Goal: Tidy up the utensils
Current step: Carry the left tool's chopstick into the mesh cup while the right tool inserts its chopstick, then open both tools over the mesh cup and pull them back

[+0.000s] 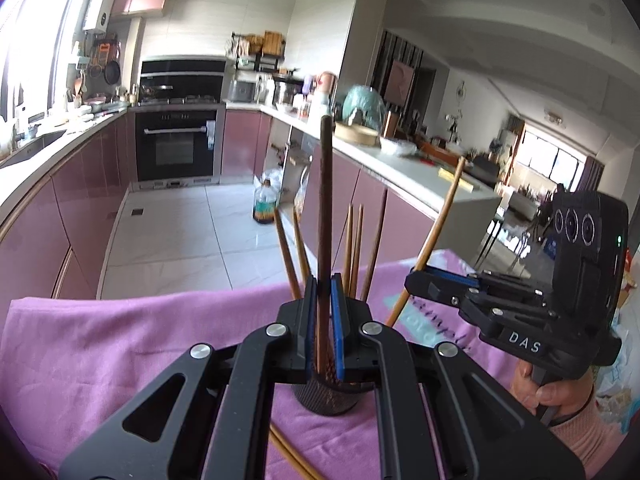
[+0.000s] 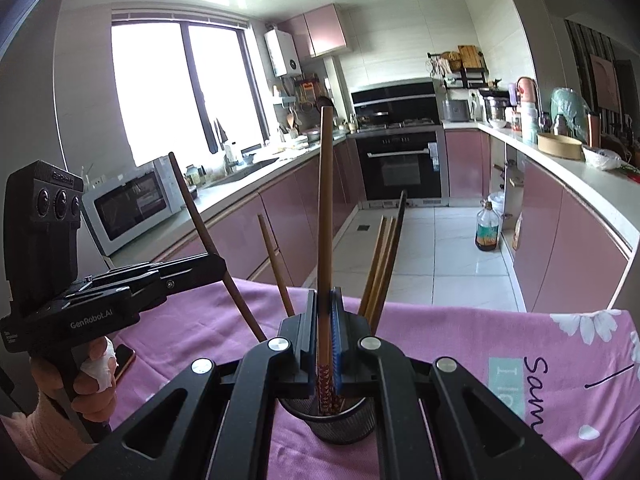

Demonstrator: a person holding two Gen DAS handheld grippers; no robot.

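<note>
Both grippers carry a chopstick each! Left gripper (image 1: pixel 322 300) is clamped tight on a dark chopstick (image 1: pixel 325 200), right gripper (image 2: pixel 324 312) pinching a lighter chopstick (image 2: pixel 325 208), both upright over the mesh holder (image 2: pixel 344 420), seemingly ready for dropping in.

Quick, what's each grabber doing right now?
Left gripper: shut on a dark chopstick.
Right gripper: shut on a lighter chopstick.
</note>
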